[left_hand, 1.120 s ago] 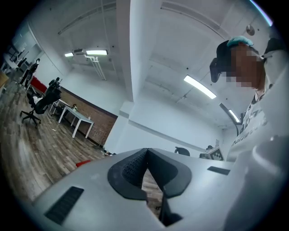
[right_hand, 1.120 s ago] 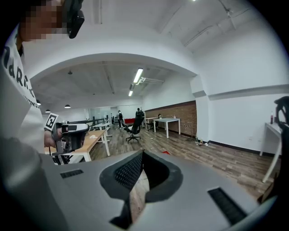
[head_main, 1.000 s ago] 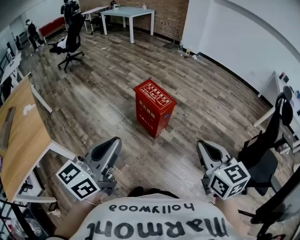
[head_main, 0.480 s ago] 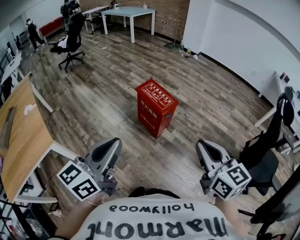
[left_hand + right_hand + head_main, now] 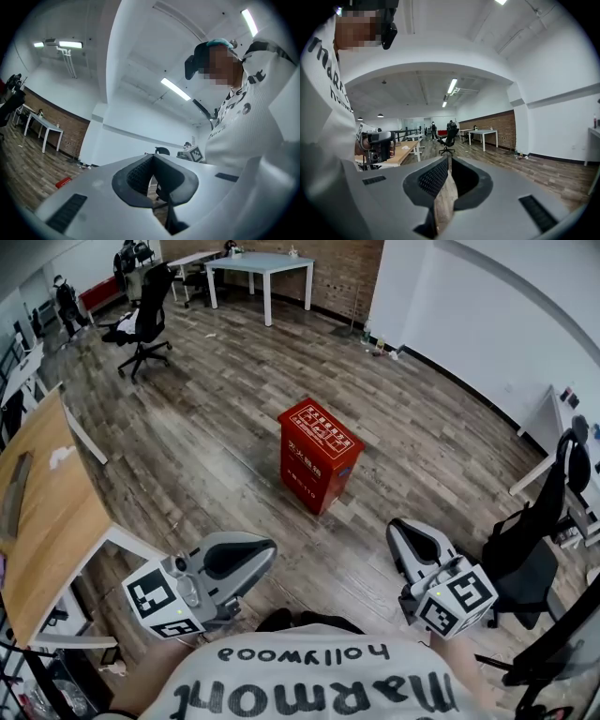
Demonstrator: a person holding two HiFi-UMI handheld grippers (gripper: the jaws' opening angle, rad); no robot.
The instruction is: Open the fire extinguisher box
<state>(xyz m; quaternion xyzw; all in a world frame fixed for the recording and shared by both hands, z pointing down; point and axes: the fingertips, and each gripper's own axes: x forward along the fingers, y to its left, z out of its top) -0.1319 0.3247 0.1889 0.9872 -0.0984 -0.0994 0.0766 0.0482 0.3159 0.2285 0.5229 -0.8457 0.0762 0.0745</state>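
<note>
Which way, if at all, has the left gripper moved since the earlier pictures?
Yes. In the head view the left gripper has swung its jaws rightward, away from the wooden desk.

The grey plastic left gripper (image 5: 265, 549) lies tilted on its side, jaws together; the grey right gripper (image 5: 400, 528) points forward, likewise closed, empty.

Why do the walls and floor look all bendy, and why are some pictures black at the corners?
Head view: the wide lens bows the white wall and floor planks into curves; the red box in the middle looks sharp. Left gripper view: a fisheye lens, so a black ring frames it, and the ceiling lights glare plain white. Right gripper view: same black corners, the ceiling arched like a dome.
</note>
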